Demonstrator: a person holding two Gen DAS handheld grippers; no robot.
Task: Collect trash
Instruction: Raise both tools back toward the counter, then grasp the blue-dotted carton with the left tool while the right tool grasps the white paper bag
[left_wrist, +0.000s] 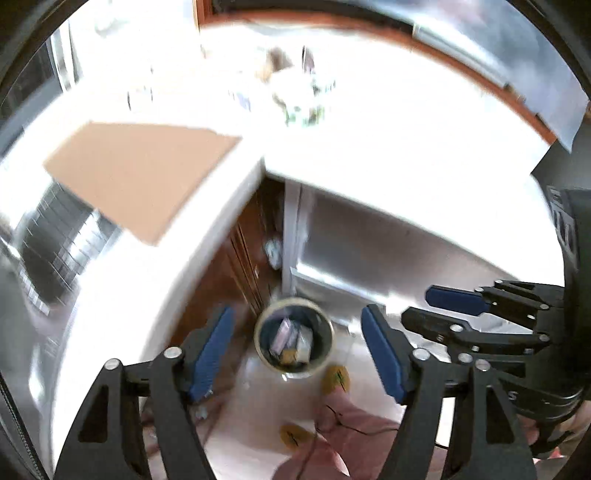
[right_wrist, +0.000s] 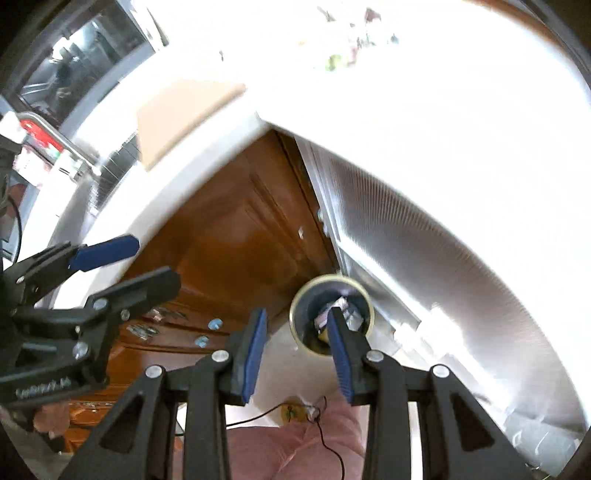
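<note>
With both grippers pointing steeply down at the floor, the round trash bin (left_wrist: 293, 338) sits directly below, centred between the left gripper (left_wrist: 297, 354) blue pads, which stand wide with nothing in them. The right gripper (right_wrist: 301, 354) is narrower, also empty, bin just right of its gap, so left looks better aligned. Bin already holds wrappers; remaining trash looks up on the white counter (left_wrist: 388, 155) above the bin; no readable labels, frames blurred.

bin (left_wrist: 293, 338): round, dark inside, pale rim, upright on the floor by the counter corner
trash (left_wrist: 290, 341): crumpled wrappers lying inside
</note>
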